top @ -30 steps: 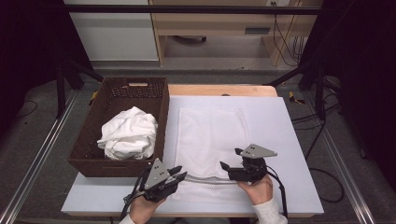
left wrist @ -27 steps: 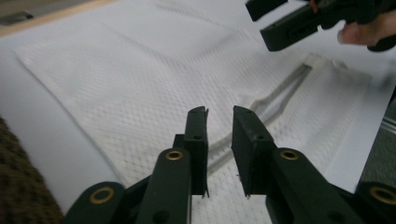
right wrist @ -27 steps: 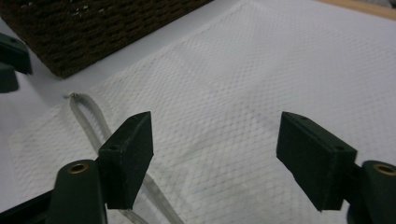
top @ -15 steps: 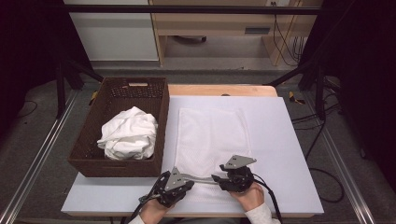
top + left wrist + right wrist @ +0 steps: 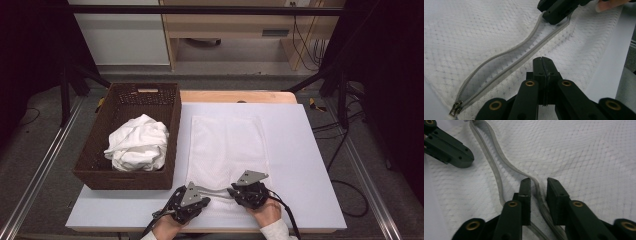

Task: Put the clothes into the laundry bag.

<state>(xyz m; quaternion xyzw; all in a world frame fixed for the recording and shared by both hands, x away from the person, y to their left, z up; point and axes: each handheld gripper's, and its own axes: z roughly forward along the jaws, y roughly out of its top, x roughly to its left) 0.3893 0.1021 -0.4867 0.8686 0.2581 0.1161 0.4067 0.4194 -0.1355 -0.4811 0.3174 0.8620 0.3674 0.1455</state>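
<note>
At the mesh bag's (image 5: 227,150) near edge, left tool (image 5: 543,61) pinches fabric; right tool (image 5: 538,185), closing, straddles zipper (image 5: 499,180).

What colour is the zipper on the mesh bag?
Light grey, on the white mesh bag. The zipper shows best in the left gripper view.

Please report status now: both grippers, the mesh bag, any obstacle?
Left gripper shut on near zipper edge. Right gripper closing, far zipper tape between jaws. Mesh bag flat, unzipped. Basket aside; no obstacle.

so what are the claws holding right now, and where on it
The left claw pinches the mesh bag at its near zipper edge. The right claw has just been closing around the far zipper strip, not gripping yet.
</note>
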